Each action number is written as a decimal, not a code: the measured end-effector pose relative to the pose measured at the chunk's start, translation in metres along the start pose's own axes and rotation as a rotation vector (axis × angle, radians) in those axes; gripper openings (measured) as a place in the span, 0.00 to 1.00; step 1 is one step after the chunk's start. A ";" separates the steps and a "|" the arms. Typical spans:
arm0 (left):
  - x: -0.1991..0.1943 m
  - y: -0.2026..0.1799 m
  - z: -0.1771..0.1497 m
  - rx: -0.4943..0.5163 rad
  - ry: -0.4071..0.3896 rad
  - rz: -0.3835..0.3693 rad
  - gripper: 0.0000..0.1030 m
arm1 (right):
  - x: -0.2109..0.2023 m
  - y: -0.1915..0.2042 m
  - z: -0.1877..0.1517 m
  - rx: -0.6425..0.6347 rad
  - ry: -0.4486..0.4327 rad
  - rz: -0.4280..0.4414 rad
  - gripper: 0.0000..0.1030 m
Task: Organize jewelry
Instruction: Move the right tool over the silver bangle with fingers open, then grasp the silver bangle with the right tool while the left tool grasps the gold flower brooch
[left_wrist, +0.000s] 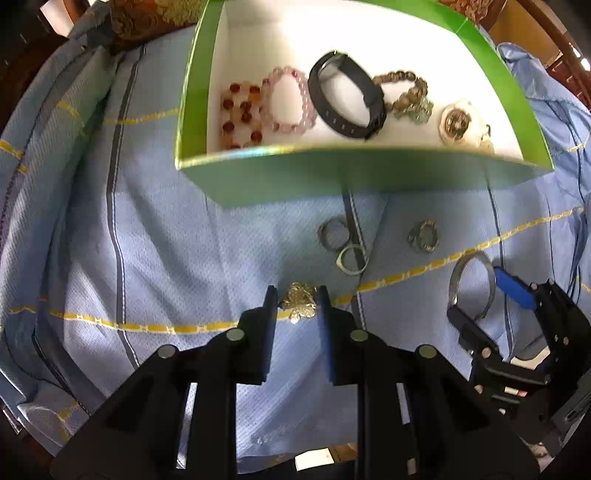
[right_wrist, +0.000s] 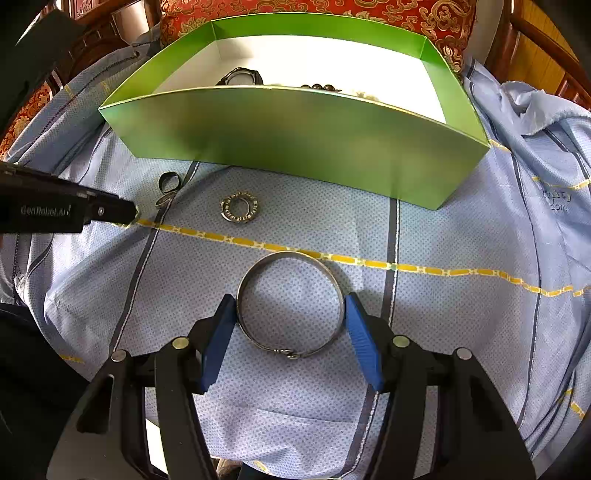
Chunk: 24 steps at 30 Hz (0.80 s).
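Observation:
On the blue cloth lies a small silvery-gold trinket (left_wrist: 299, 302), and my left gripper (left_wrist: 298, 299) is shut on it, pointing straight down. From the right wrist view the left gripper (right_wrist: 127, 216) shows as a black tip at the left edge. A silver bangle (right_wrist: 284, 352) lies flat between the blue pads (right_wrist: 223, 325) of my right gripper (right_wrist: 291, 304), which touch its two sides. The left wrist view shows the same bangle (left_wrist: 455, 282) in the right gripper (left_wrist: 476, 293). A green box (left_wrist: 332, 177) with a white floor stands behind.
The box (right_wrist: 295, 129) holds a red bead bracelet (left_wrist: 242, 116), a pink bead bracelet (left_wrist: 290, 99), a black band (left_wrist: 347, 96), a brown bead bracelet (left_wrist: 404, 92) and a round pendant (left_wrist: 458, 123). Loose rings (left_wrist: 334, 234) (left_wrist: 352, 260) (left_wrist: 423, 236) (right_wrist: 239, 208) lie before it.

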<state>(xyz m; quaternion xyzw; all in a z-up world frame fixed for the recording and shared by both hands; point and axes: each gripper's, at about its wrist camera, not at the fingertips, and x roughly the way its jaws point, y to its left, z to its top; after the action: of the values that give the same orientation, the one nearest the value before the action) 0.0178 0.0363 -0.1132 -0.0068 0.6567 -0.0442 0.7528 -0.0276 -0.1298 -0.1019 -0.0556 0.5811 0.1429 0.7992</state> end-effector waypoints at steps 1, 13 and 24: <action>-0.001 0.000 0.000 -0.002 -0.005 0.000 0.21 | -0.002 -0.001 -0.001 -0.001 -0.001 -0.001 0.58; -0.002 -0.017 0.005 0.013 -0.021 -0.006 0.21 | -0.005 0.014 -0.007 0.003 0.000 -0.041 0.64; -0.010 -0.015 0.006 0.012 -0.048 -0.023 0.21 | -0.009 0.017 -0.007 0.009 0.001 -0.003 0.57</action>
<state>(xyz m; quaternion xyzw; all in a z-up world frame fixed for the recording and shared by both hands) 0.0215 0.0216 -0.1012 -0.0108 0.6380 -0.0566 0.7679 -0.0416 -0.1172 -0.0945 -0.0531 0.5820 0.1390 0.7994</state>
